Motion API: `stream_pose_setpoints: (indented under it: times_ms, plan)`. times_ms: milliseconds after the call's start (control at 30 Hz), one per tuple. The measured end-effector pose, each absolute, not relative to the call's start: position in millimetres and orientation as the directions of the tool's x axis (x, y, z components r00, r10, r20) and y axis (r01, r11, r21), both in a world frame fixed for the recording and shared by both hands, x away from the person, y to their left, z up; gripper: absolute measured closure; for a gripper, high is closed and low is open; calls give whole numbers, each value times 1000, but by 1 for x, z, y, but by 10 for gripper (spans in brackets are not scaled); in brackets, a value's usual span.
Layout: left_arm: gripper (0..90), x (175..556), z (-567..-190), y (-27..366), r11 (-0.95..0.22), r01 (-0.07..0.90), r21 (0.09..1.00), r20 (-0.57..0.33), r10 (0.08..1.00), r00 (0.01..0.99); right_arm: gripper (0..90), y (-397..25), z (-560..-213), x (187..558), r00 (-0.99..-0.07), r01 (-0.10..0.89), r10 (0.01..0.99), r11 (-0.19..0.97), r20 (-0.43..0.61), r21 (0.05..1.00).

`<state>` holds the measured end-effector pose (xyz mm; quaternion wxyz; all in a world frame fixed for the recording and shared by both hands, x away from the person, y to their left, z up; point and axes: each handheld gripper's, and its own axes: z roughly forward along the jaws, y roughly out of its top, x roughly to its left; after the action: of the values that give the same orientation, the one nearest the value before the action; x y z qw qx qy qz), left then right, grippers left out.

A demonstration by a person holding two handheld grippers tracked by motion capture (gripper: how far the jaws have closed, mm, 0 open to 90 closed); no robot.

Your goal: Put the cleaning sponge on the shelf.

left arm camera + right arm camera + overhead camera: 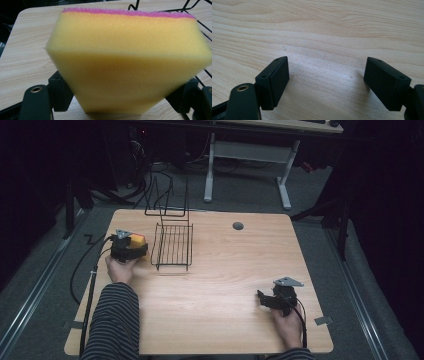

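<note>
Where the high view blurs, pink-topped yellow sponge point(127, 65) between left gripper point(120, 92) fingers point(58, 93).

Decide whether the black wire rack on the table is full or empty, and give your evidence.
Empty. In the high view the wire rack shows bare wood through its bars; the sponge sits outside it, held in the left tongs.

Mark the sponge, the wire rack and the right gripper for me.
sponge point(127, 62): left gripper view, on its yellow foam face.
wire rack point(173, 245): high view, on the flat grid base.
right gripper point(325, 82): right gripper view, midway between its open jaws.
</note>
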<state>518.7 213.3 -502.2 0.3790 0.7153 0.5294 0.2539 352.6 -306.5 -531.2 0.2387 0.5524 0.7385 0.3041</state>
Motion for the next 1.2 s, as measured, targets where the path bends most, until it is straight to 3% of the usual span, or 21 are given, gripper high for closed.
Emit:
stream_pose_setpoints:
  times_ms: [1200]
  plan:
    - [236,492,-467,212,-197,542,817,-9,935,354,205,-307,-531,352,-274,673,961,203,-15,712]
